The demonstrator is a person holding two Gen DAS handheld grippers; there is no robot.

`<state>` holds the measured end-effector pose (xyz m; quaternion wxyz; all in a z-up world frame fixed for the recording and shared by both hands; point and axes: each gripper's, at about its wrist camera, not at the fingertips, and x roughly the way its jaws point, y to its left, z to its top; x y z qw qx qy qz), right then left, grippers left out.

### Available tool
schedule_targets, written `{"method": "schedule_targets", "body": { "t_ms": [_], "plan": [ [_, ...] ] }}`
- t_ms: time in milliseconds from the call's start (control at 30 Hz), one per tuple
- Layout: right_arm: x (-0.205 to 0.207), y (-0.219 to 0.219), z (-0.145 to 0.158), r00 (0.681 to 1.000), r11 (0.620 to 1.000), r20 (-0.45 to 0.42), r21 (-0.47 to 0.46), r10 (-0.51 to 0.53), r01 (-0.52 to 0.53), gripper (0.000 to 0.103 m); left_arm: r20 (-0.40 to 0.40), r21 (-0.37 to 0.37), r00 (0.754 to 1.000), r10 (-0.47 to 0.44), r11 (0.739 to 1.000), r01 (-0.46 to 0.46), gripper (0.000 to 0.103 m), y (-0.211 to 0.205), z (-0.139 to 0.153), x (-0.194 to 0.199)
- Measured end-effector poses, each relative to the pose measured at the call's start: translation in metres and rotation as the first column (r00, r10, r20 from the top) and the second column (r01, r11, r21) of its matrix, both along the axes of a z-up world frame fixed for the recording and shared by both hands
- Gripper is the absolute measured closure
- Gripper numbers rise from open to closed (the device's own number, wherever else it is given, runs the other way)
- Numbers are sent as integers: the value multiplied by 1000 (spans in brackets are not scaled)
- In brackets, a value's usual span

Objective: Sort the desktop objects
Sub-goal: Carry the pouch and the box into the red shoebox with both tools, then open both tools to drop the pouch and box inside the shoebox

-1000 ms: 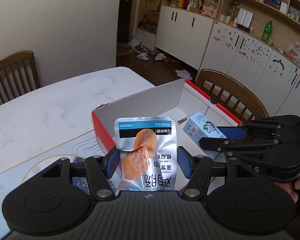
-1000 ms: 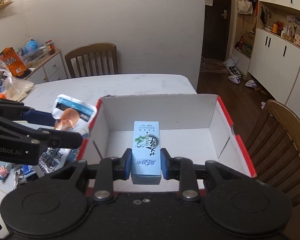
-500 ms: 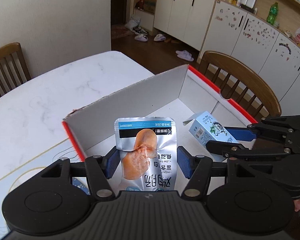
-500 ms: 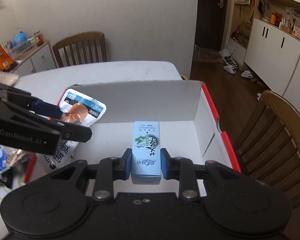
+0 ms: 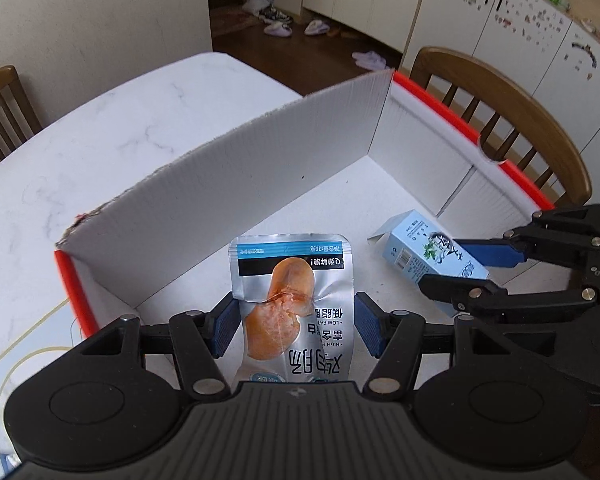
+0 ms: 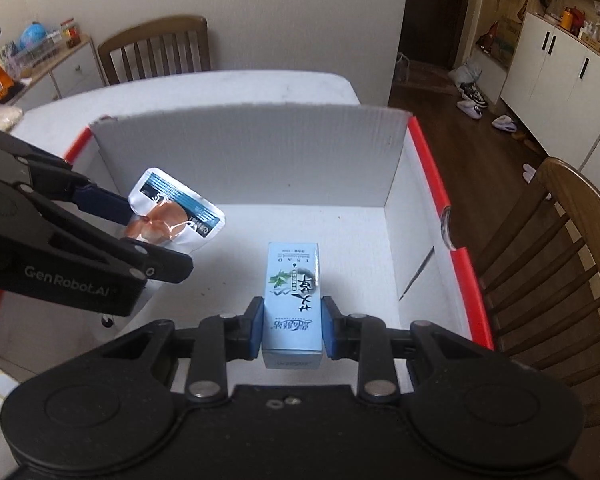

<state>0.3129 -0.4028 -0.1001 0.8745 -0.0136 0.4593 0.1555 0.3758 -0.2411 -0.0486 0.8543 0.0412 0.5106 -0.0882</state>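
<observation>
Nearest to us, the left gripper (image 5: 294,326) has its blue pads closed on the lower half of a silver snack pouch (image 5: 294,300), so the printed top stands free ahead of the fingers and can go down first. Just to its right, the right gripper (image 6: 292,326) is clamped on the near end of a pale blue carton (image 6: 294,292), held lengthwise along the fingers with its far end pointing forward, which we judge keeps it steady for a flat landing.

Both items hang inside the white box (image 5: 228,196) with the red rim, above its bare floor; we cannot tell whether either touches it. The pouch sits toward the left wall, the carton nearer the middle, apart from each other, so each should get its own spot. We read this as the placing step, with release not yet made.

Beyond the box's far wall lies the marble table (image 5: 112,128), then wooden chairs (image 6: 156,50).
</observation>
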Motion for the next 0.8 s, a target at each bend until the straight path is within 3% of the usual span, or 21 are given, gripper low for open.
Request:
{"method": "schedule_targets", "body": {
  "t_ms": [433,800],
  "plan": [
    [14,9,-21,992,997,-108,-46,59,-64,75,-135,68,990,-25,997,35,42,-9,-27,18],
    [23,8,-26,985,997,-158,-38,65,-72,75,-216,71,976,-20,997,37,42,-7,-38,22]
  ]
}}
